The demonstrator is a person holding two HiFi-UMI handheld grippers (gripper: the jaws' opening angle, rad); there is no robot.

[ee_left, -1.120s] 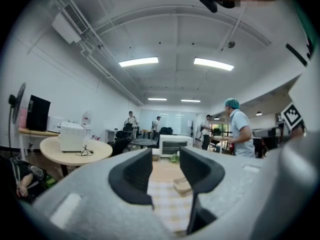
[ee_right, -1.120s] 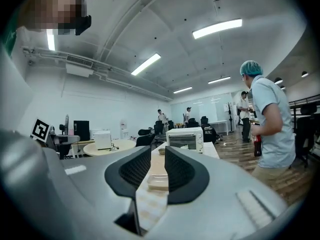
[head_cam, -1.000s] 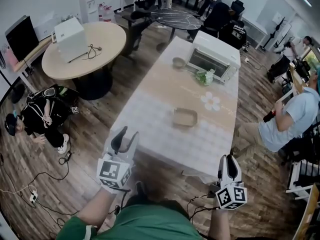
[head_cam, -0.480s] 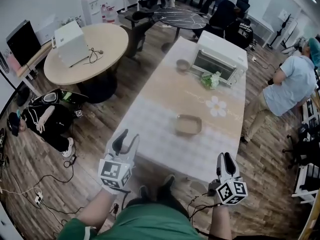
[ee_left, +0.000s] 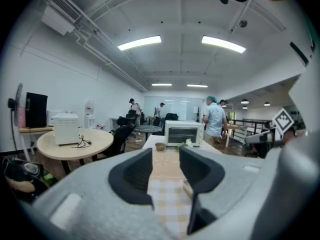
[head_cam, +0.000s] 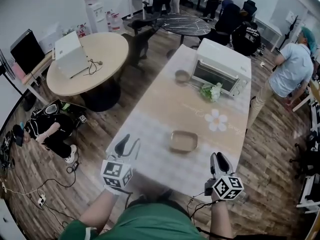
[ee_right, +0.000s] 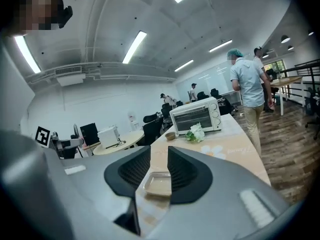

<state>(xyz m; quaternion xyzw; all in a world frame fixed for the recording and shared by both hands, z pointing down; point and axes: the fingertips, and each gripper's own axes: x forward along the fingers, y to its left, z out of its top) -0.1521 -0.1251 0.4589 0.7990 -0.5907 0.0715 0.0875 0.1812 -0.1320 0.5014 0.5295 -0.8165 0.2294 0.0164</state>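
A shallow tan tray (head_cam: 183,141) lies on the checked cloth of a long table (head_cam: 150,129), near its close end. My left gripper (head_cam: 127,144) hangs over the table's near left corner, open and empty. My right gripper (head_cam: 220,160) is at the near right corner, jaws a narrow way apart with nothing between them. The right gripper view looks past the right gripper (ee_right: 159,166) at the tray (ee_right: 157,184). In the left gripper view the left gripper (ee_left: 166,159) hides most of that tray. Farther along stand a white toaster oven (head_cam: 221,66), a small bowl (head_cam: 181,76) and a bunch of flowers (head_cam: 210,91).
A round wooden table (head_cam: 100,49) with a white box (head_cam: 70,54) stands at left. A person sits on the floor (head_cam: 47,129) near cables. A person in a teal cap (head_cam: 292,64) stands at the far right. Office chairs and a dark table (head_cam: 185,21) are behind.
Both grippers have come forward to the table's near edge, and the tray is now closer. The person in the teal cap has walked from beside the table toward its far end.
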